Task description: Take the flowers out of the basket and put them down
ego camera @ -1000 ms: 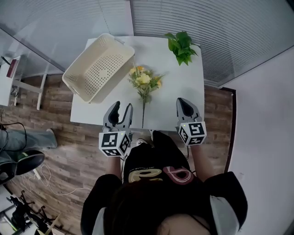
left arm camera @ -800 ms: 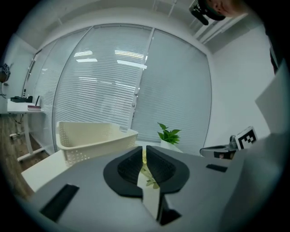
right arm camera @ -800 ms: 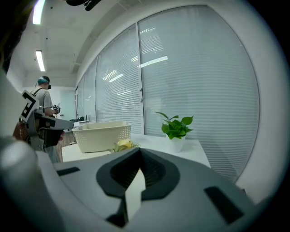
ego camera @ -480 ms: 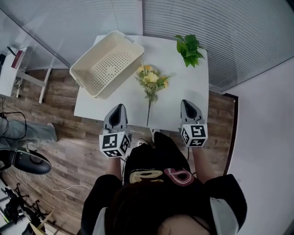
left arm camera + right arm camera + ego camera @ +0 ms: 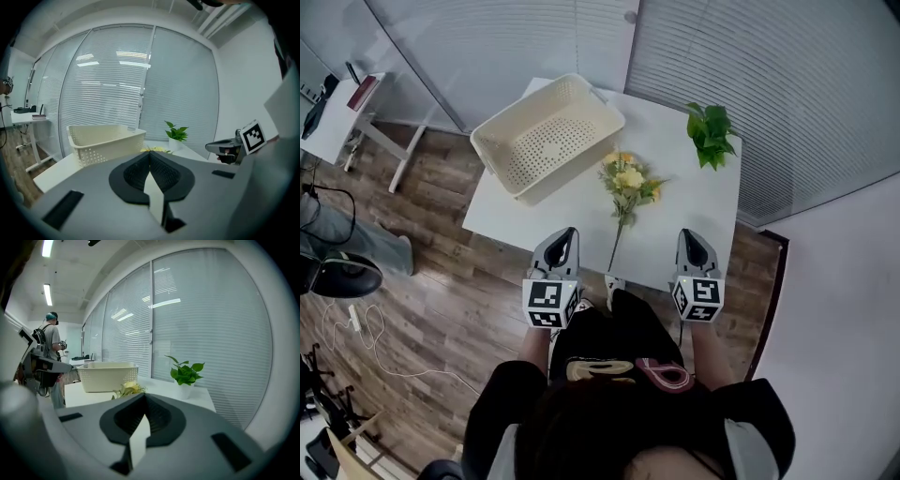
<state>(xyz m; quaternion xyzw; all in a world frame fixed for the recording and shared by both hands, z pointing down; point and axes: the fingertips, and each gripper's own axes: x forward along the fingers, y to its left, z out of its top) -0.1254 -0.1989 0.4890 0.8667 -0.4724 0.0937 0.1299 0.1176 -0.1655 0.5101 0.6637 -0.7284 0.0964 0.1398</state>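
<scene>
Over the near edge of the table [image 5: 675, 220], left gripper [image 5: 566, 234]: jaws pressed together with nothing between them. Its tip points toward the far edge, and it hovers just left of the flower stem's end.
Right gripper [image 5: 689, 234]: jaws also pressed together and empty. It is held level with the left one and points the same way, to the right of the stem.
Flowers [image 5: 624, 197]: out of the basket, lying flat on the table top between the lines of the two grippers.
Flowers, long axis: runs from the near edge toward the far edge, leaning slightly right.
Flowers, heading: the yellow blossoms point away from the person, about mid-table. The bare stem end points back at the person and reaches the near edge.
Basket [image 5: 546, 145]: cream, perforated and empty. It sits on the far left part of the table, turned at an angle to the table's edges. Its near right side is close to the blossoms but apart from them.
Potted plant [image 5: 711, 136]: green leaves, standing at the far right corner, well apart from the flowers.
Floor [image 5: 441, 281]: wood planks, left of and below the table.
</scene>
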